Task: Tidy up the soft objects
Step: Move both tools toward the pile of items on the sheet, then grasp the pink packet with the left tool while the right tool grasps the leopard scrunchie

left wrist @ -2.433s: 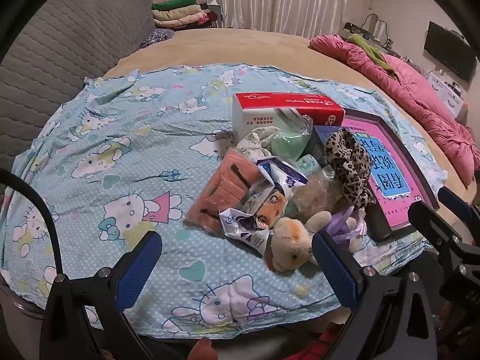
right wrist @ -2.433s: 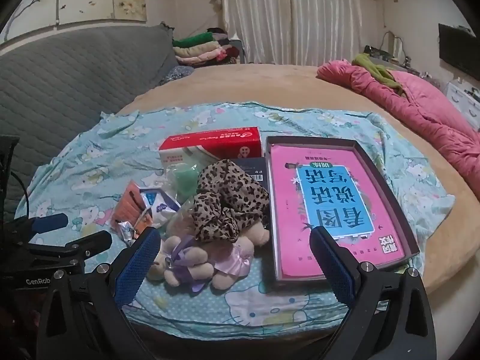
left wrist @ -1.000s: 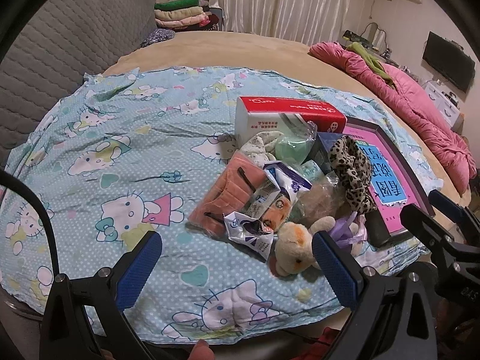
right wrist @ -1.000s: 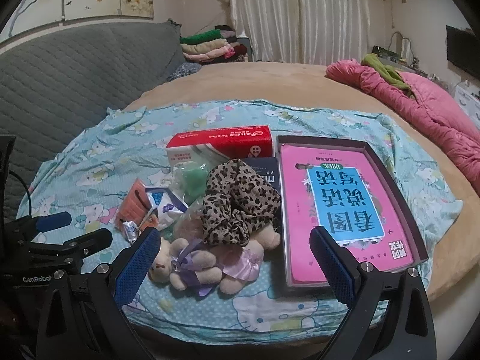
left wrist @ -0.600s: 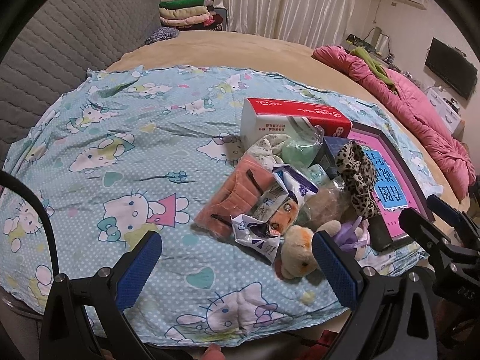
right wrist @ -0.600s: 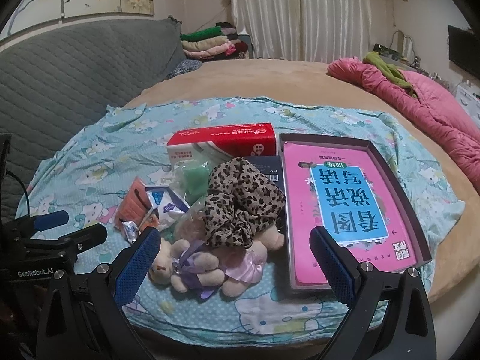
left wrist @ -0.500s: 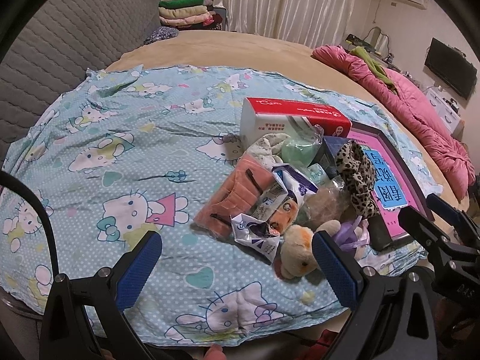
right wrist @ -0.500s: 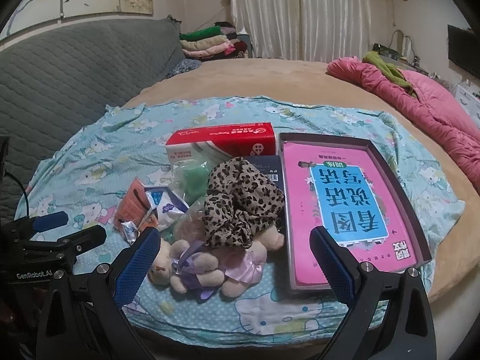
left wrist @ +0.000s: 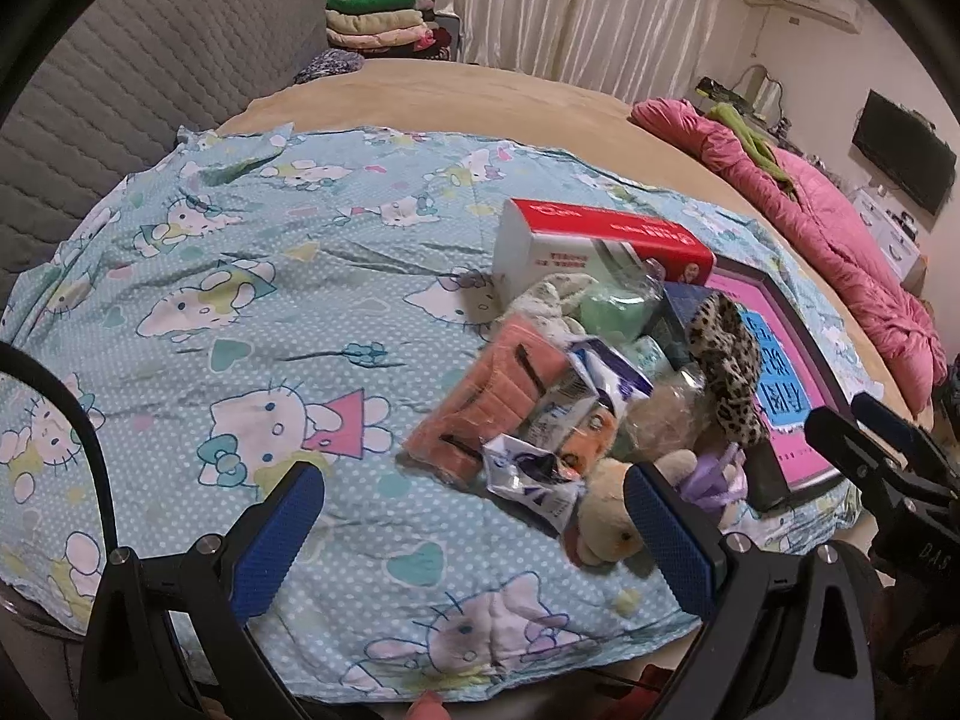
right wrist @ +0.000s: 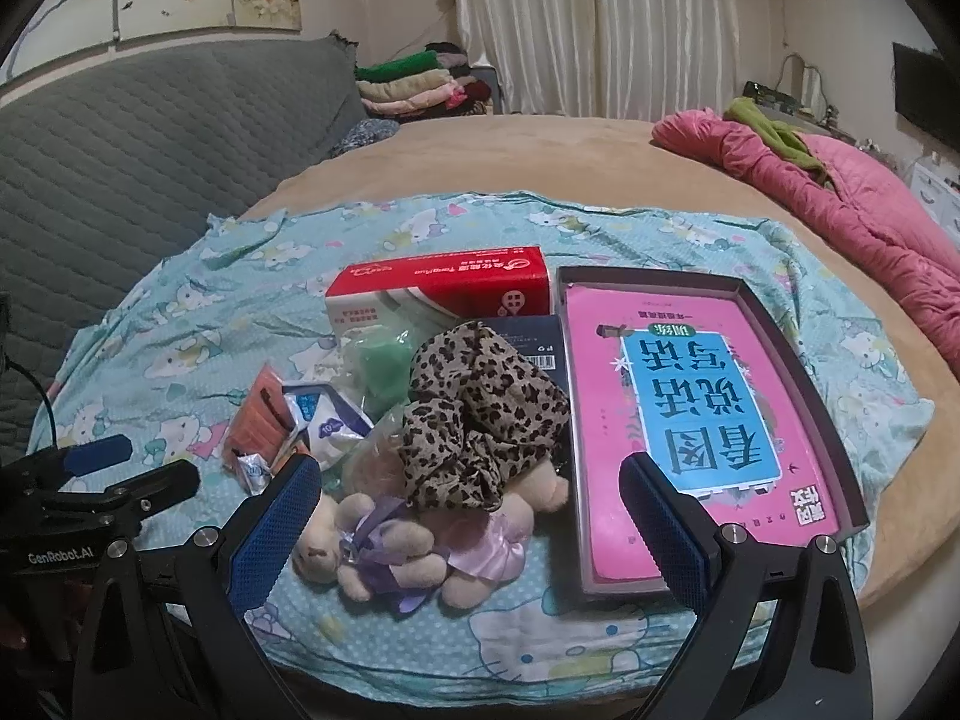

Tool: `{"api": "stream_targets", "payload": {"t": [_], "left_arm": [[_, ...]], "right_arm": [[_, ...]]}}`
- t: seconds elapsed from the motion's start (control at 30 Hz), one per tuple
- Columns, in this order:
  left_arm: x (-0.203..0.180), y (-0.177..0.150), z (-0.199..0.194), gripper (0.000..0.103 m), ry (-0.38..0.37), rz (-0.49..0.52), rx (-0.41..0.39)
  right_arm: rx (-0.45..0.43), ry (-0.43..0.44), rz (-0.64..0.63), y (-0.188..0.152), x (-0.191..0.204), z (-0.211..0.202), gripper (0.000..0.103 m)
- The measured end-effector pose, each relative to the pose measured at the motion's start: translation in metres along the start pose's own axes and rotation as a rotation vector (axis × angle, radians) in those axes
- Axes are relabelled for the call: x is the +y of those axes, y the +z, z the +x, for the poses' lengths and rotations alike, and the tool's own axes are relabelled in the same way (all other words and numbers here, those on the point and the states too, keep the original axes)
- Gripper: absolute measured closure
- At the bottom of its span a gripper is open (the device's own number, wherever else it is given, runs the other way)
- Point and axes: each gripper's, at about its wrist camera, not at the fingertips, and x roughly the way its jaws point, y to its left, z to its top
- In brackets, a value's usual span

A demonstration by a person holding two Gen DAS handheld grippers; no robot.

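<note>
Left gripper and right gripper both stand with fingers spread wide, holding nothing, at the bed's near edge. The leopard-print scrunchie lies atop the plush bear in a pile on the cartoon-print sheet, between the red tissue box and the pink book's tray.

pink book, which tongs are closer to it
Right. The right tongs hang at the bed's near edge, their right finger just before the pink book. The left tongs sit further left, with the toy pile between them and the book.
</note>
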Motion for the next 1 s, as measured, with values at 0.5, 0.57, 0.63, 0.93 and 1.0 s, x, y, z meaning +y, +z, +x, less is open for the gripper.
{"api": "stream_targets", "payload": {"t": [0.5,0.57,0.63,0.93,1.0], "left_arm": [[0.017,0.016,0.039,0.002,-0.004,0.018,0.042],[0.015,0.017,0.045,0.002,-0.010,0.037,0.050],[0.014,0.019,0.052,0.002,-0.013,0.047,0.057],[0.013,0.029,0.068,0.005,-0.046,0.072,0.054],[0.015,0.029,0.071,0.007,-0.055,0.067,0.063]], "right_arm": [[0.034,0.006,0.025,0.004,-0.006,0.026,0.004],[0.044,0.007,0.034,0.004,-0.008,0.031,0.004],[0.053,0.010,0.038,0.004,-0.008,0.035,0.004],[0.077,0.018,0.056,0.009,-0.013,0.058,0.004],[0.082,0.022,0.061,0.010,-0.015,0.065,0.004]]}}
